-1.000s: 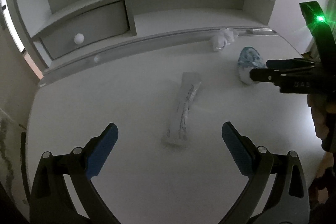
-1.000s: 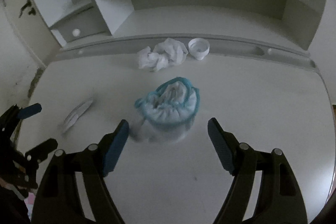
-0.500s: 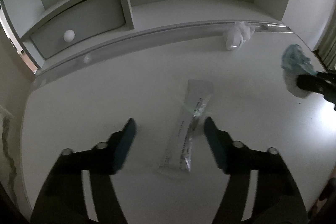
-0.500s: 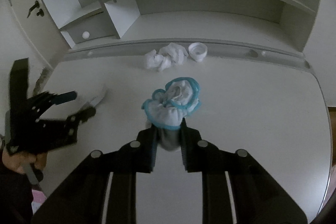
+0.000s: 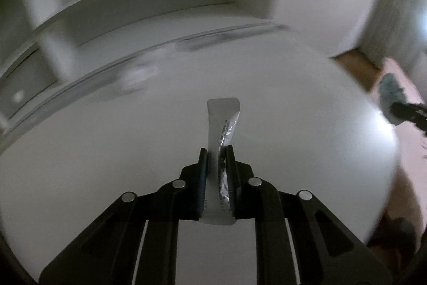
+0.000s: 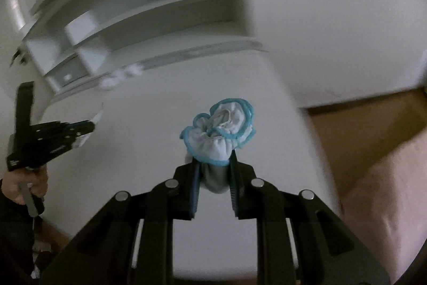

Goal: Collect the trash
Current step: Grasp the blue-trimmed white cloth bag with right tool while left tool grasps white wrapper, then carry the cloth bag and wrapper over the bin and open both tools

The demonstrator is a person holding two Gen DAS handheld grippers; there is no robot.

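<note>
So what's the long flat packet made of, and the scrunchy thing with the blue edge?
The long packet in the left gripper looks like thin shiny plastic film: it glints, shows print, and bends. The scrunchy thing in the right gripper looks like soft matt white fabric, gathered along a blue trim, perhaps elastic.

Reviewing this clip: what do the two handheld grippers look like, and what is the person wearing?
Both the left gripper and right gripper are matte black, angular linkages with round silver pivot pins and blue ribbed pads inside the fingers. Seen from the right wrist, the left gripper has a black upright bar at its rear and a grey handle. A dark sleeve covers the left arm.
</note>
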